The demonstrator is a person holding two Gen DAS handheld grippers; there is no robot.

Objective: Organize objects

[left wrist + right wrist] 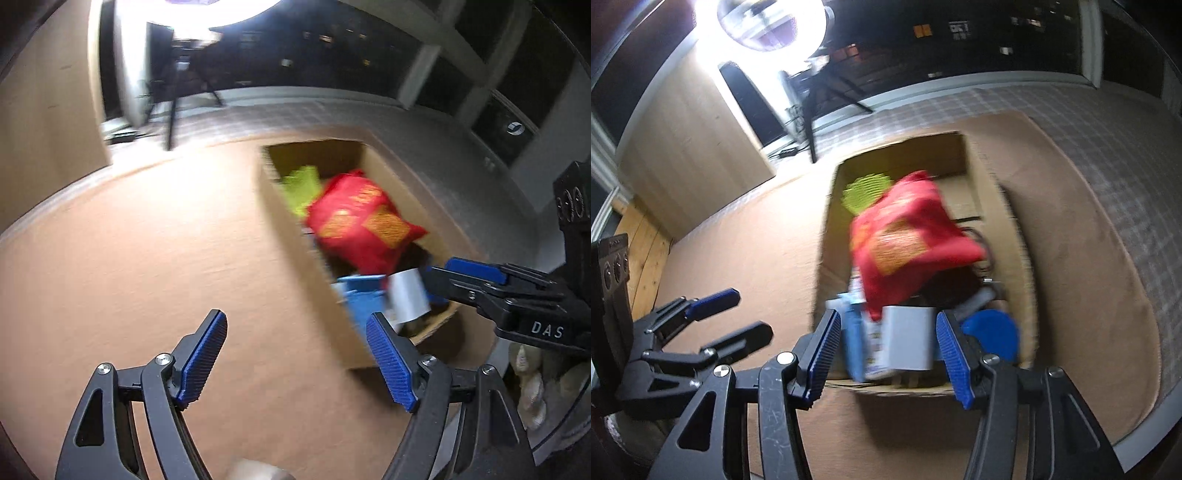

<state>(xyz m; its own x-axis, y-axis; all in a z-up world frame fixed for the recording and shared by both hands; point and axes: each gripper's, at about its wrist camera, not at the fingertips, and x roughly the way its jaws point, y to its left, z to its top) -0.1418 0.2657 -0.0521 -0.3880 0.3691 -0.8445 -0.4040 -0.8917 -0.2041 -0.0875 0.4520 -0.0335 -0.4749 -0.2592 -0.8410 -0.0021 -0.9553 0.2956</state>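
my left gripper (297, 360) has its fingers spread, empty, over bare brown carpet (129, 258). the right gripper (884, 356) is parted too, pinching nothing, at the near rim of the cardboard box (827, 221). a red bag (905, 247), a green item (864, 192) and a white box (908, 339) already sit inside, so sorting looks mostly done. only the right view shows a blue disc (993, 332).
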